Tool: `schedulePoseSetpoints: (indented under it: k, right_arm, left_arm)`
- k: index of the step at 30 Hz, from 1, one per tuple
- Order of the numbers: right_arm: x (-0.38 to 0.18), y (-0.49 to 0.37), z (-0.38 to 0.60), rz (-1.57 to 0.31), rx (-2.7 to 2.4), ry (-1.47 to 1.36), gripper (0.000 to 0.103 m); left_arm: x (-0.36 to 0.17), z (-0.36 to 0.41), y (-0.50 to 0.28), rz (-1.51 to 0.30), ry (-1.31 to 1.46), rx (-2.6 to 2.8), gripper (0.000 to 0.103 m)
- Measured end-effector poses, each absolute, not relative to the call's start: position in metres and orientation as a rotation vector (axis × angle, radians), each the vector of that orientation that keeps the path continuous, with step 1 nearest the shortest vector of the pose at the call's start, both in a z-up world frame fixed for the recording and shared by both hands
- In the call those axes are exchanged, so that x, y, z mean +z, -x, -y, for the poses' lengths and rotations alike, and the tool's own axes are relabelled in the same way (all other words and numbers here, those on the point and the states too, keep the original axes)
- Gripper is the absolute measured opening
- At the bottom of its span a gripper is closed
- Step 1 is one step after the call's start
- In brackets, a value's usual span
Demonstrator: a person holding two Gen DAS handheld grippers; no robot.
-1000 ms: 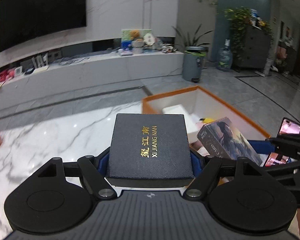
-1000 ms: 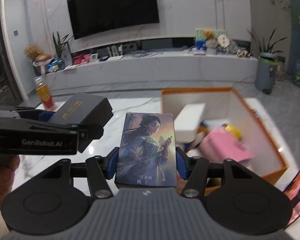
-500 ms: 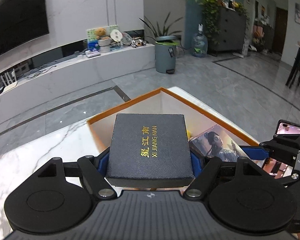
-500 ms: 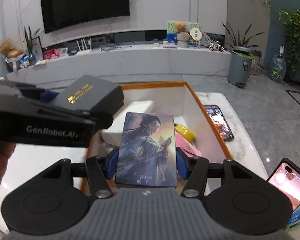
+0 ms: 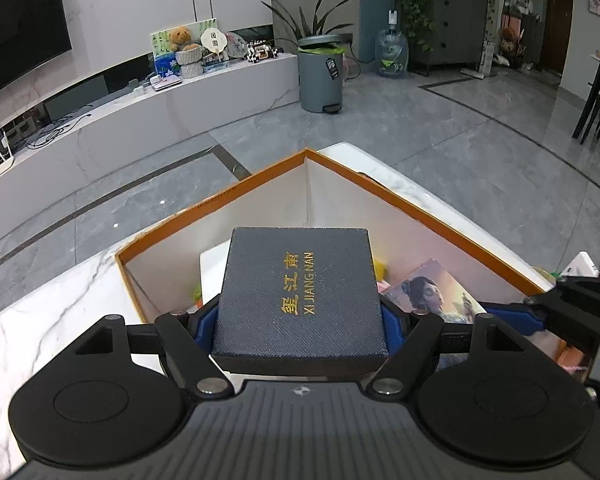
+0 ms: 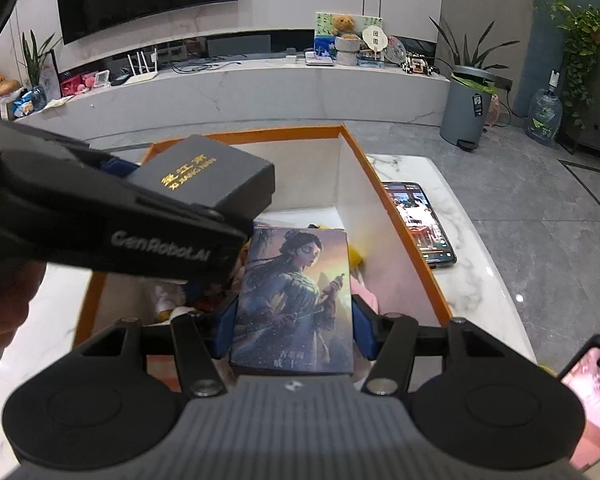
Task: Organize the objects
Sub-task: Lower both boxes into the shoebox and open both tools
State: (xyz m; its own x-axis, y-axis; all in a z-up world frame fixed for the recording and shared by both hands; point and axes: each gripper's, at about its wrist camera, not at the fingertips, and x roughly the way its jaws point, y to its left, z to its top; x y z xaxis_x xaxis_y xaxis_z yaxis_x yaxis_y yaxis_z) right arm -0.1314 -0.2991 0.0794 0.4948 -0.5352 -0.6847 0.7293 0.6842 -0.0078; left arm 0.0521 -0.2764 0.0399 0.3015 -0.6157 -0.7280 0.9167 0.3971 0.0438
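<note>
Left hand-held gripper clenched on dark square box: textured grain lid, gold lettering, held level over the orange-rimmed carton with white inner walls. Right hand-held gripper clenched on glossy flat illustrated box, rectangular, also above the carton's interior. Carton sits on white marble-veined surface; phone lies flat just beside the carton.

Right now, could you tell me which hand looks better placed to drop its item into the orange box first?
Right, probably: its illustrated box sits low inside the orange box, while the left's dark box hangs higher.
</note>
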Motion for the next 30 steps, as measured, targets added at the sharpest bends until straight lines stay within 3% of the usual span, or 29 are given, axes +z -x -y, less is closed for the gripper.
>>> schedulePoseSetpoints:
  k: [26, 30]
  right_arm:
    - [0.061, 0.106, 0.343, -0.795, -0.79, -0.296, 0.059]
    - [0.063, 0.106, 0.341, -0.787, -0.793, -0.283, 0.072]
  left_arm:
    - [0.012, 0.331, -0.072, -0.725, -0.656, -1.062, 0.09]
    - [0.013, 0.33, -0.076, -0.749, -0.643, -1.063, 0.091]
